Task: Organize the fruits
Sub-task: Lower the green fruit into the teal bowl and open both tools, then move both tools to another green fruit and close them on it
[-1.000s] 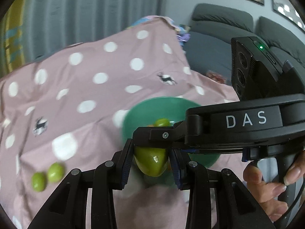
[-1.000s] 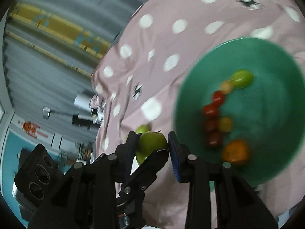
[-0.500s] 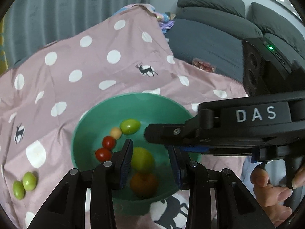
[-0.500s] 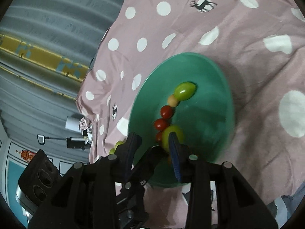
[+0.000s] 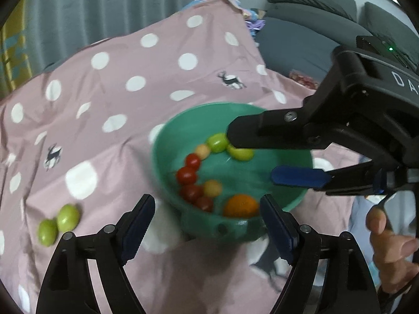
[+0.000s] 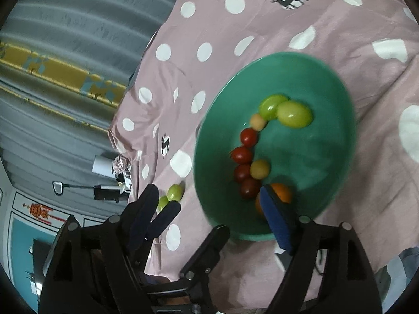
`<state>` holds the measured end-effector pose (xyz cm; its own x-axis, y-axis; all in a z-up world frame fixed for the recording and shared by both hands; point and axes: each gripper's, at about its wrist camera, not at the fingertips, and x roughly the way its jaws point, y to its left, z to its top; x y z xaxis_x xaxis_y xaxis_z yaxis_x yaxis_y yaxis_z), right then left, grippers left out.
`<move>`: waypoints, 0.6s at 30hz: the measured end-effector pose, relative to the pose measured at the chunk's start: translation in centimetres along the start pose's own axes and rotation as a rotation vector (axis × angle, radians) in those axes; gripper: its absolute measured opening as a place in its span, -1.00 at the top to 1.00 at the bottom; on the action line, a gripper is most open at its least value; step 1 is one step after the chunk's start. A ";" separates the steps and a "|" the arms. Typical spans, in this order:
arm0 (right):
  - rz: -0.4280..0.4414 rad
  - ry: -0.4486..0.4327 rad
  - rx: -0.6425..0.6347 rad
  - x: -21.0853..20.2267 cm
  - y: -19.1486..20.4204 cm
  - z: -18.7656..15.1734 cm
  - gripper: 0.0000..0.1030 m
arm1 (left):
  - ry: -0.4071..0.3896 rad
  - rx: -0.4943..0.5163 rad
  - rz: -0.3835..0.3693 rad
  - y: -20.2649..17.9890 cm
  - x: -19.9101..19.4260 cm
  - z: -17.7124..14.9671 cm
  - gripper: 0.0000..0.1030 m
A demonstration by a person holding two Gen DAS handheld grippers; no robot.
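Note:
A green bowl sits on the pink dotted cloth. It holds two green fruits, several red tomatoes, two yellowish ones and an orange. Two more green fruits lie on the cloth left of the bowl. My left gripper hangs over the bowl's near rim, its jaws opening with nothing gripped. My right gripper reaches over the bowl from the right, its jaws also opening and empty.
A grey sofa stands beyond the cloth's far right edge, and grey curtains hang behind. A person's hand grips the right gripper's handle. In the right wrist view the cloth drops off at its left edge.
Both grippers' jaws have spread wide. The green fruit held between them a second ago now lies in the bowl beside the other green one. Both grippers came over the bowl.

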<state>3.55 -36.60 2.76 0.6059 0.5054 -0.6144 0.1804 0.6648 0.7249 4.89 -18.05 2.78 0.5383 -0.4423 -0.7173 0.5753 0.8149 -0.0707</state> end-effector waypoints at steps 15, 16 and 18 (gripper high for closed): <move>-0.010 0.201 -0.349 12.9 11.2 -4.1 -0.41 | -0.040 -0.144 0.277 15.1 -2.0 -6.4 -0.60; -0.012 0.220 -0.355 13.9 11.3 -4.3 -0.38 | -0.052 -0.155 0.260 15.7 -2.1 -6.5 -0.60; -0.028 0.263 -0.350 16.4 11.4 -4.3 -0.30 | -0.043 -0.191 0.227 17.0 -1.8 -6.5 -0.60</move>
<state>12.25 -18.36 -0.40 0.3785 0.5775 -0.7233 -0.1073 0.8036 0.5854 9.68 -0.94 -1.66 0.6678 -0.2525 -0.7002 0.3132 0.9487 -0.0434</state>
